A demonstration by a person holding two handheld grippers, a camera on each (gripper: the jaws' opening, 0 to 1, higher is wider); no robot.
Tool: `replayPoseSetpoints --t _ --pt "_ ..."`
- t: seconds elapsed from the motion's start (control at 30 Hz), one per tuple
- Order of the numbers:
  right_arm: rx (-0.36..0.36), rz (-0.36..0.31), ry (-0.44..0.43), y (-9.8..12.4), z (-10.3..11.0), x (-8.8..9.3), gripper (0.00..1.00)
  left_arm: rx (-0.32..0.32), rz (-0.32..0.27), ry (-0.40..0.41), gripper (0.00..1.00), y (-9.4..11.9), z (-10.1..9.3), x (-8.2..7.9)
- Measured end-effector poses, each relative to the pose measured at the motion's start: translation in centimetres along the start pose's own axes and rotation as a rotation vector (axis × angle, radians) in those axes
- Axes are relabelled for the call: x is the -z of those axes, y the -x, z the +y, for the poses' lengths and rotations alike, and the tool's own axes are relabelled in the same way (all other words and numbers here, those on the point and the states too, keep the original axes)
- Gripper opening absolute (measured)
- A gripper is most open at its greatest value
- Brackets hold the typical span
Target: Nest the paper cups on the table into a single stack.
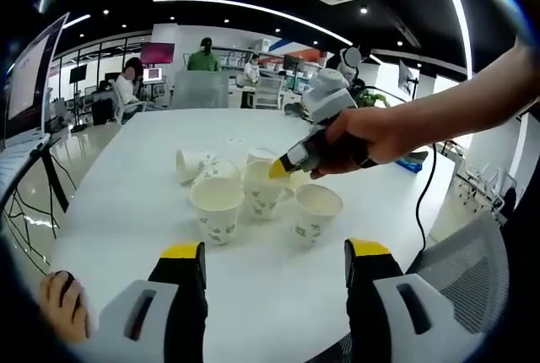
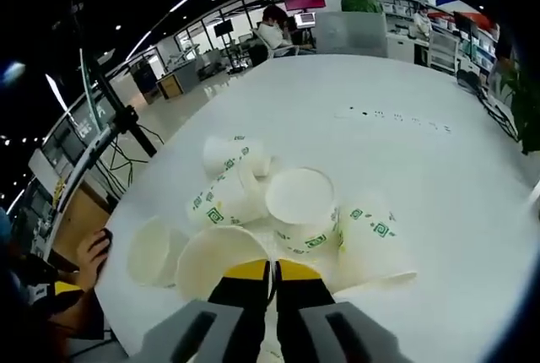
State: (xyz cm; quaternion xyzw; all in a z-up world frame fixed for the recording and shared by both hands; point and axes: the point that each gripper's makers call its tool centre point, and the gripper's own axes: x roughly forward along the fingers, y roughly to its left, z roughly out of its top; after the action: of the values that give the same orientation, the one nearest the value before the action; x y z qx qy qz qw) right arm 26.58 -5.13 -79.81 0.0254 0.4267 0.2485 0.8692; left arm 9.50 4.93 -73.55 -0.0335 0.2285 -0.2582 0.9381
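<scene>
Left gripper (image 1: 274,262) spread; right gripper (image 2: 272,272) pressed together, seemingly empty, above the paper cups (image 2: 300,208).

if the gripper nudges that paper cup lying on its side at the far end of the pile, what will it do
The tipped paper cup would probably roll in a curve, since it tapers and lies on a smooth white table. It looks empty and thin-walled, so likely very light, skidding easily, and denting if the right hand-held gripper squeezes hard.

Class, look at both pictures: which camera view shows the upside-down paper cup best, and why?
The right gripper view: the upside-down cup stands close, rim on the table, its green print plain, beside an upright cup. In the left gripper view I cannot pick that cup out with confidence; the right tool and the hand cover part of the cluster.
</scene>
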Motion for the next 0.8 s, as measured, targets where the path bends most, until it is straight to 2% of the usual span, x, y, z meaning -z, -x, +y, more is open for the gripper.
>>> replayPoseSetpoints --t 0.23,0.4,0.47,0.53,0.67,0.73,0.8 --pt "-0.008 -0.018 0.019 0.7 0.5 -0.5 0.0 -0.003 0.003 -0.006 0.67 0.1 0.0 0.0" --pt "-0.018 -0.047 0.034 2.2 1.1 -1.4 0.0 -0.004 -0.001 -0.007 0.68 0.1 0.0 -0.2" --pt "-0.017 -0.055 0.043 1.8 0.8 -1.4 0.0 -0.004 -0.001 -0.01 0.68 0.0 0.1 -0.1" --pt "-0.016 -0.072 0.05 1.9 0.2 -2.2 0.0 -0.002 -0.003 -0.011 0.69 0.0 0.1 -0.1" --pt "-0.013 -0.105 0.06 4.0 0.5 -3.6 0.0 0.001 -0.003 -0.012 0.69 -0.1 0.0 -0.1" --pt "-0.011 -0.119 0.067 3.8 0.3 -4.0 0.0 0.003 -0.003 -0.015 0.69 -0.1 0.0 -0.1" --pt "-0.01 -0.132 0.072 4.8 0.3 -4.6 0.0 0.004 -0.002 -0.017 0.69 -0.1 -0.1 -0.1"
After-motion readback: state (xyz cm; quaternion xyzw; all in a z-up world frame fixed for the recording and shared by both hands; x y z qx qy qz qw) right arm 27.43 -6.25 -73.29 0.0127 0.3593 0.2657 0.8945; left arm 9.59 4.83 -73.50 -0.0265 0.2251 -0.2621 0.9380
